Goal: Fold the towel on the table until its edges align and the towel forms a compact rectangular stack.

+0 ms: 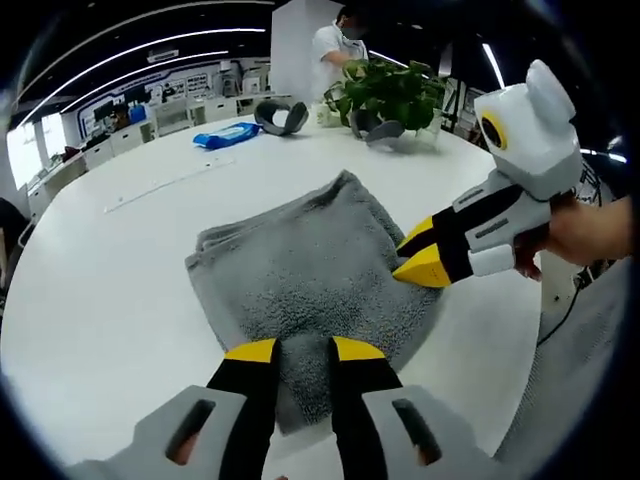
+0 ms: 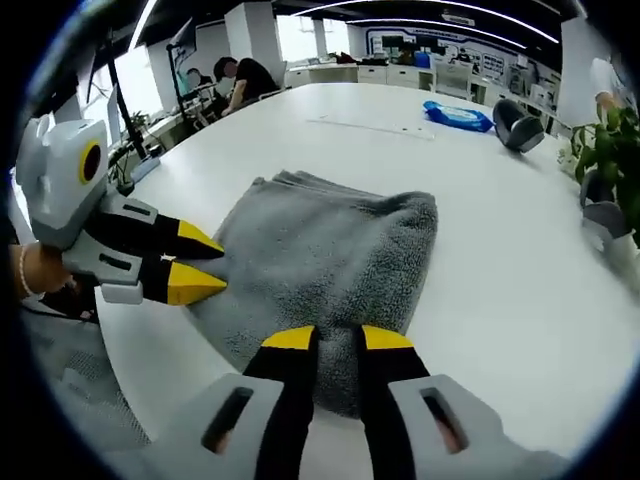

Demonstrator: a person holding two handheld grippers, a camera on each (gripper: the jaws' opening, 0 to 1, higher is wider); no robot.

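A grey towel [image 1: 300,260] lies folded on the white table [image 1: 120,300], with stacked layers showing along one edge. At the bottom of the left gripper view, my left gripper [image 1: 304,350] sits over the towel's near edge. Its jaws stand a narrow gap apart with towel fabric between them. It also shows at the towel's side edge [image 2: 212,264] in the right gripper view. My right gripper [image 2: 338,338] has its jaws close together around the towel [image 2: 330,250] at the near edge. Seen from the left gripper view, the right gripper [image 1: 397,259] pinches the towel's right edge.
A blue packet [image 1: 228,134], dark headphones [image 1: 280,116] and a potted plant [image 1: 390,95] stand at the table's far side. A thin white strip [image 1: 170,185] lies beyond the towel. A person stands behind the table, and others sit at desks in the background.
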